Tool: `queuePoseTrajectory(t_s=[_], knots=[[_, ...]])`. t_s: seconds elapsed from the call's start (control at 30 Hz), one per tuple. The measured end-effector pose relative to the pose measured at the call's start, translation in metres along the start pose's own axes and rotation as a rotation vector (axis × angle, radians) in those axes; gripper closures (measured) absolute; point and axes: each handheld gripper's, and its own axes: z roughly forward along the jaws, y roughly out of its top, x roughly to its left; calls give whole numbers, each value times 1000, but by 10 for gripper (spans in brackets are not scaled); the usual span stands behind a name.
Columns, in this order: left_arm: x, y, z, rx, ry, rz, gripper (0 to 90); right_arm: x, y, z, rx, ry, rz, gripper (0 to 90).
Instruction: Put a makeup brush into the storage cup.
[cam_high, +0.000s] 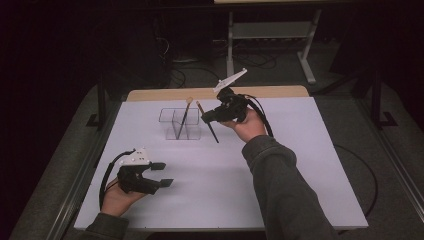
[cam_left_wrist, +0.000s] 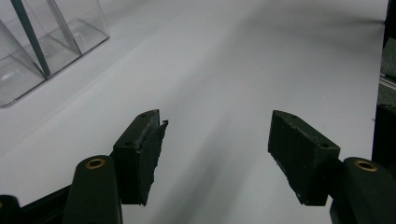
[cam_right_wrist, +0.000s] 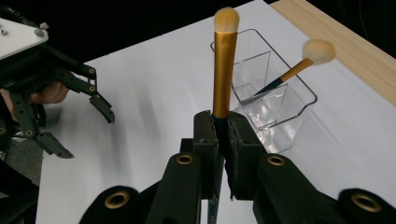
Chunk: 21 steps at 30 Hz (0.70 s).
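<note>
high view overlooks the table (cam_high: 300, 190); tool views look close along it.

From my remote seat I look down on a white table top (cam_high: 280, 180) that fills the middle of the frame, with a pale wooden strip (cam_high: 215, 93) along its far edge. Grey carpet (cam_high: 345, 95) surrounds it, running to the lower right and lower left corners. At the upper centre stands a light grey metal frame (cam_high: 272, 31) on two legs, and dark cables (cam_high: 250, 60) lie looped on the floor beneath it. The upper left and upper right corners sink into near blackness; light falls mainly on the table.
</note>
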Motion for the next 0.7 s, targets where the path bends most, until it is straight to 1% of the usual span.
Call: queuePoseTrajectory(t_s=[0.03, 0.07, 0.13, 0.17, 0.2, 0.27, 0.37, 0.5, 0.53, 0.6, 0.7], knots=[[0, 0, 0, 1, 0, 2, 340, -1, 0, 0, -1, 0, -5, 827], [0, 0, 0, 1, -1, -3, 339, -1, 1, 1, -2, 1, 6, 827], [0, 0, 0, 1, -2, -1, 338, -4, 3, 2, -4, -5, 7, 827], [0, 0, 0, -1, -3, 2, 337, -4, 4, 2, -12, 1, 20, 827], [0, 0, 0, -2, -3, 1, 336, -7, 4, 3, -9, -6, 3, 828], [0, 0, -1, -5, -2, 1, 336, -8, 6, 4, -9, -8, 18, 827], [1, -1, -1, -8, -4, -10, 336, -10, 11, 6, -10, -10, 17, 827], [2, -1, -1, -4, -4, -1, 334, -11, 18, 9, -12, -14, 16, 828], [1, -1, -1, -3, -6, -15, 333, -13, 20, 10, -5, -18, 3, 827], [2, -1, -1, -1, -7, -12, 333, -13, 24, 11, -6, -23, 9, 828], [2, -1, -2, -4, -5, -11, 333, -14, 29, 13, -4, -32, -13, 828]])
